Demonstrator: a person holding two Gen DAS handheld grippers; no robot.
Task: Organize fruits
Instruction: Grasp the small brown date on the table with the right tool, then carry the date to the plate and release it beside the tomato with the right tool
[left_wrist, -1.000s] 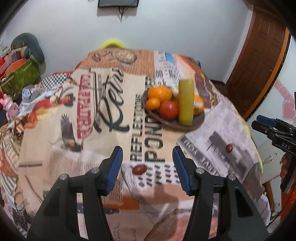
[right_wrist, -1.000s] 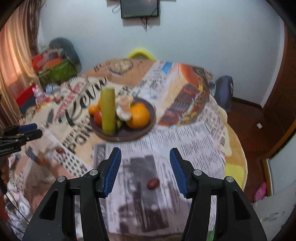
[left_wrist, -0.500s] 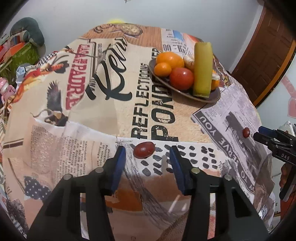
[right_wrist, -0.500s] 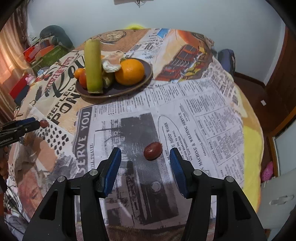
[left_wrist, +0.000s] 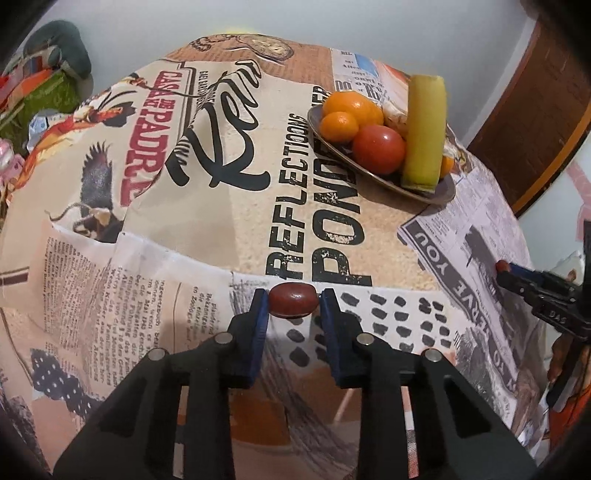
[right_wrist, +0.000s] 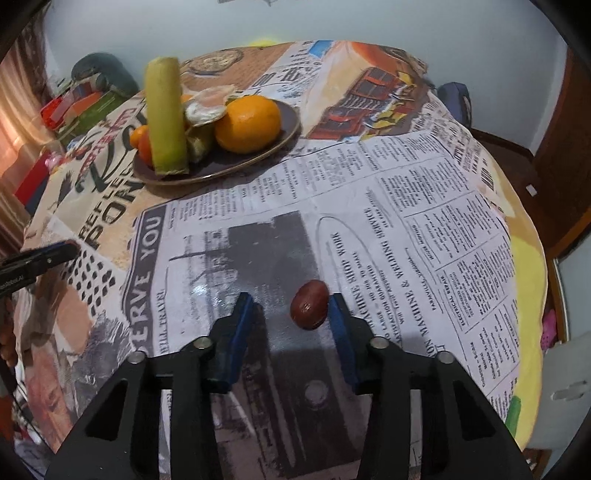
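Observation:
A small dark-red oval fruit (left_wrist: 293, 300) lies on the printed tablecloth, and my left gripper (left_wrist: 291, 302) is shut on it, both blue pads pressing its ends. A second dark-red fruit (right_wrist: 309, 304) lies between the jaws of my right gripper (right_wrist: 291, 308), which are closing. This fruit touches the right pad, and a gap remains at the left pad. A brown plate (left_wrist: 439, 192) further back holds oranges (left_wrist: 351, 105), a tomato (left_wrist: 378, 148) and an upright yellow-green banana piece (left_wrist: 424, 129). The same plate (right_wrist: 286, 123) is at the upper left in the right wrist view.
The round table's newspaper-print cloth (right_wrist: 424, 221) drops off at the near and right edges. Bags and clutter (right_wrist: 85, 103) sit beyond the table on the left. A wooden door (left_wrist: 528, 110) stands at the right. My right gripper (left_wrist: 517, 277) shows at the left view's right edge.
Both grippers came down close to the tablecloth. The left jaws closed onto their red fruit. The right jaws narrowed around the other fruit, which now rests against the right pad.

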